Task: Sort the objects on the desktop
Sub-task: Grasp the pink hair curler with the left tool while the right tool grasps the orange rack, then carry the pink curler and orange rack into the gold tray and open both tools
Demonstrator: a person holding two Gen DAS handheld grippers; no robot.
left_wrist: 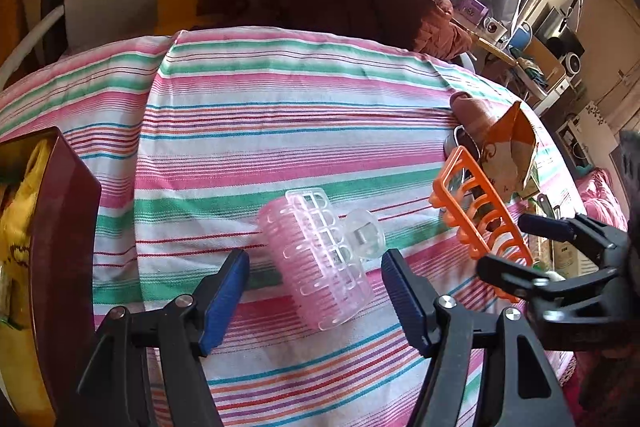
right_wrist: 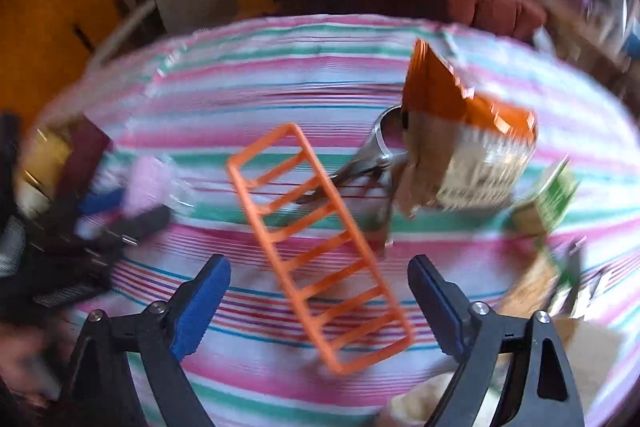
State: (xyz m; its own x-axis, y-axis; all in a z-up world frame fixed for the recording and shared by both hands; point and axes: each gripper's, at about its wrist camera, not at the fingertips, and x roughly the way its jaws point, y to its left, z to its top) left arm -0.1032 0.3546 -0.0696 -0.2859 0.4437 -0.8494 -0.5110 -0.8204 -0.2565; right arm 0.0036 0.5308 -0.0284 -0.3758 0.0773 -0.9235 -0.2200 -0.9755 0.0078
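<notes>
The left gripper point(left_wrist: 316, 291) is hanging over the desk point(left_wrist: 280, 115), which is wearing a striped cloth of pink, green and white. Its jaws are standing wide, one blue pad on either side of a pink hair roller point(left_wrist: 316, 263) that is lying on the cloth between them; the pads are not pressing on it. A clear round piece point(left_wrist: 364, 235) is sitting against the roller's far side.

To the right, an orange plastic rack point(right_wrist: 320, 235) is lying at a slant on the cloth. The right gripper point(right_wrist: 320, 303) is hovering above it with jaws spread wide, the rack's near end showing between the pads but apart from both. That view is blurring badly.

Beyond the rack, metal pliers point(right_wrist: 372, 159) are lying against an orange and brown paper packet point(right_wrist: 460, 147). At the left edge of the desk a dark red box point(left_wrist: 60, 227) is standing with something yellow inside.
</notes>
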